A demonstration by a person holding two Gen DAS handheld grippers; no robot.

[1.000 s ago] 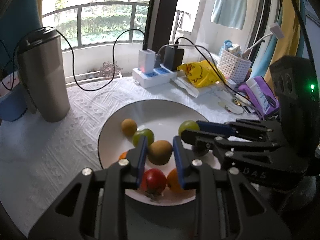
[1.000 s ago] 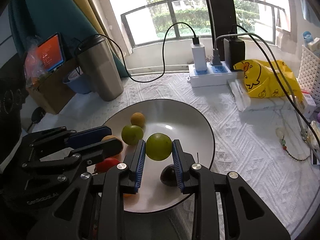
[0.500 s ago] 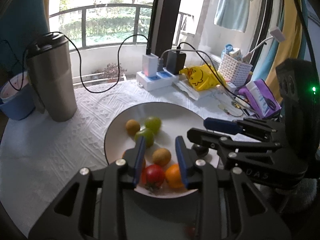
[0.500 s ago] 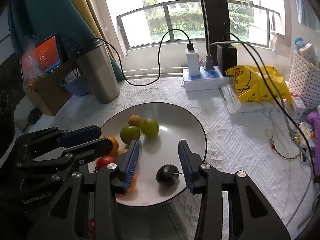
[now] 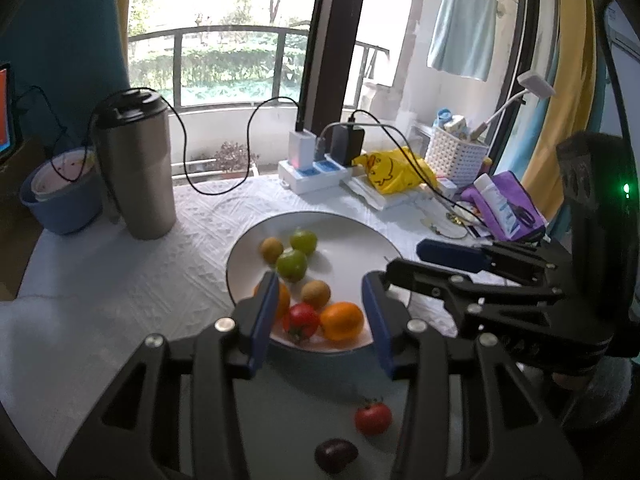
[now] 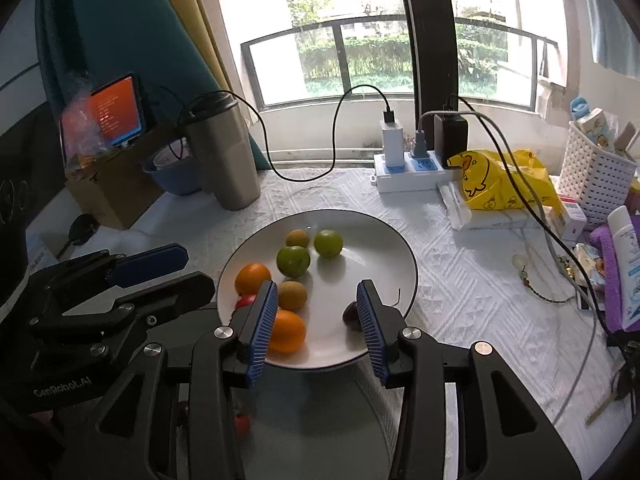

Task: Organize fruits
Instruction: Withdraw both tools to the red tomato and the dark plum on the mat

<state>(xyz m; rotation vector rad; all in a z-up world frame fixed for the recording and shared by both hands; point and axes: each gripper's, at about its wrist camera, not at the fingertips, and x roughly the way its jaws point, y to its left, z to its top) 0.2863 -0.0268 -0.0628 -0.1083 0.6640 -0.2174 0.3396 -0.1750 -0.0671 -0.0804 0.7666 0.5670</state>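
Observation:
A white plate [image 6: 404,256] holds two green limes [image 6: 329,243], a small brown fruit [image 6: 298,238], a kiwi [image 6: 292,295], two oranges [image 6: 286,330], a tomato [image 6: 245,302] and a dark plum [image 6: 351,314]. My right gripper [image 6: 316,328] hovers open above the plate's near rim, with nothing pressed between its pads. My left gripper [image 5: 320,320] hangs over the same rim, its jaws opening and empty; the kiwi [image 5: 316,294] lies on the plate beyond them. Off the plate, a second tomato [image 5: 373,420] and a second dark plum [image 5: 335,455] rest on the grey surface in front.
A steel tumbler [image 5: 134,168] and a blue bowl [image 5: 60,196] stand at the left. Behind the plate are a power strip [image 6: 412,172] with cables, a yellow bag [image 6: 500,180] and a white basket [image 6: 596,176]. Clutter fills the right edge.
The left gripper let go of the kiwi and the right let go of a lime, both now on the plate. Both grippers drew back and up with jaws wider.

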